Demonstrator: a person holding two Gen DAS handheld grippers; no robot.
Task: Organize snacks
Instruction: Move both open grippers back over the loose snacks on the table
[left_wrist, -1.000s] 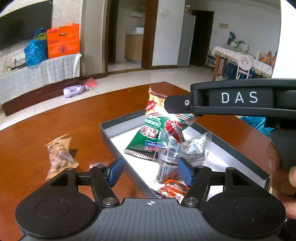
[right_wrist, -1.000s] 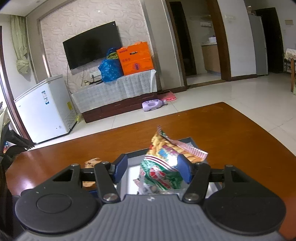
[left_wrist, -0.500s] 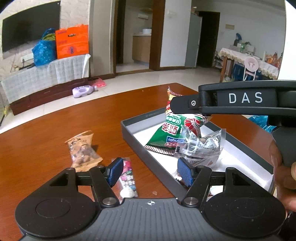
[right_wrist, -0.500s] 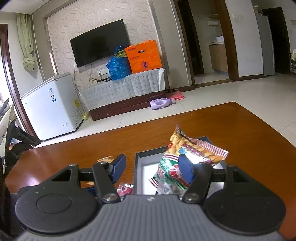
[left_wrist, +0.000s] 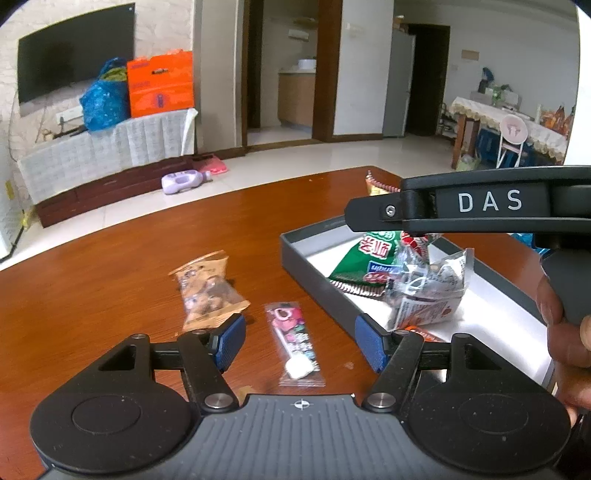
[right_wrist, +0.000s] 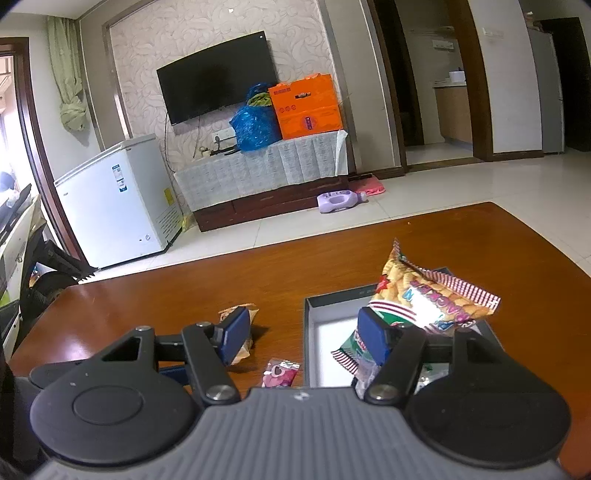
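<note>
A grey box (left_wrist: 306, 266) on the brown table holds a green packet (left_wrist: 364, 260), a clear packet (left_wrist: 428, 291) and a yellow cracker bag (right_wrist: 424, 295). Left of the box lie a pink candy packet (left_wrist: 295, 341) and a tan nut packet (left_wrist: 207, 291). My left gripper (left_wrist: 300, 341) is open and empty, low over the pink packet. My right gripper (right_wrist: 301, 334) is open and empty; in the left wrist view it hangs above the box (left_wrist: 354, 216). The pink packet also shows in the right wrist view (right_wrist: 279, 371).
The grey box's near wall (right_wrist: 308, 343) stands just right of the pink packet. The table's far edge (left_wrist: 221, 192) curves behind the snacks. Beyond it are a TV bench (right_wrist: 266, 173), a white freezer (right_wrist: 118, 199) and a purple bottle on the floor (right_wrist: 338, 201).
Both grippers have swung left, away from the box and toward the loose packets. The pink packet has come into view between the left gripper's fingers. Both grippers stay open.
</note>
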